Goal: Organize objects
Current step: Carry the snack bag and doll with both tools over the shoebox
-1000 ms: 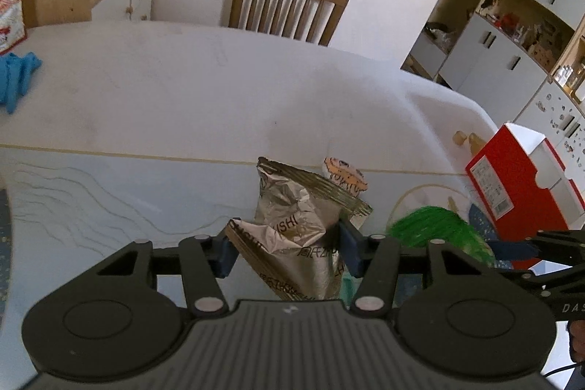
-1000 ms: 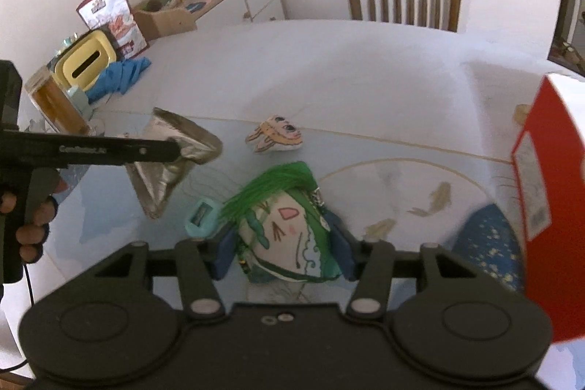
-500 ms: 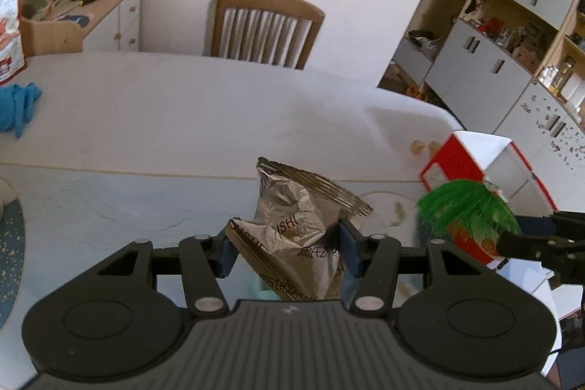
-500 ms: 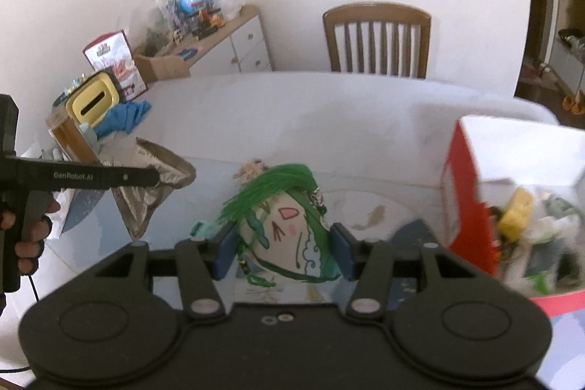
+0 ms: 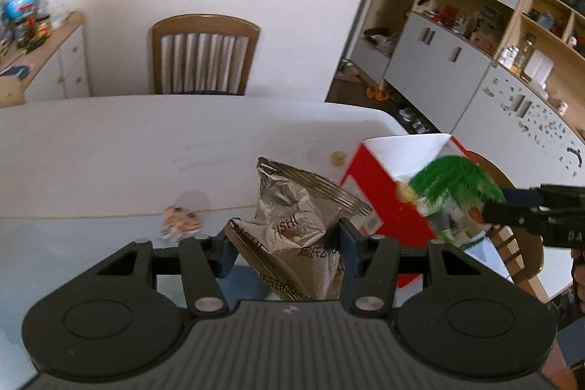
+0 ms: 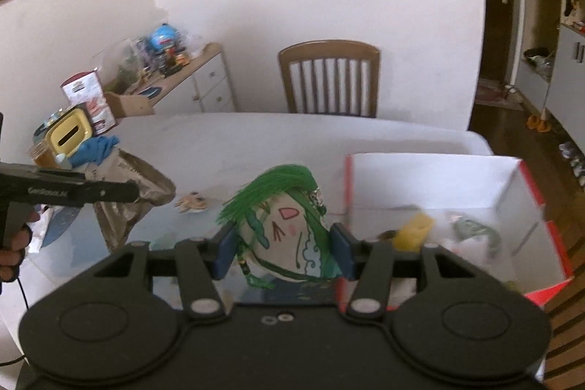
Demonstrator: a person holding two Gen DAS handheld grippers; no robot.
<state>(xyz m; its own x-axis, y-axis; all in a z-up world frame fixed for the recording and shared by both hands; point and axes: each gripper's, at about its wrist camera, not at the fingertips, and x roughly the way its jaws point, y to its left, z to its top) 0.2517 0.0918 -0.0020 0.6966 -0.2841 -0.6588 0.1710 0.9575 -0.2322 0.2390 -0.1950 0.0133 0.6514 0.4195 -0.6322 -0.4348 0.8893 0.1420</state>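
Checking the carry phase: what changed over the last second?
Both grippers rose off the table and swung toward the red box: the left gripper carrying the foil bag, the right gripper bringing the green-haired doll beside the box opening. Grips unchanged, nothing released; the small sticker remains on the table.
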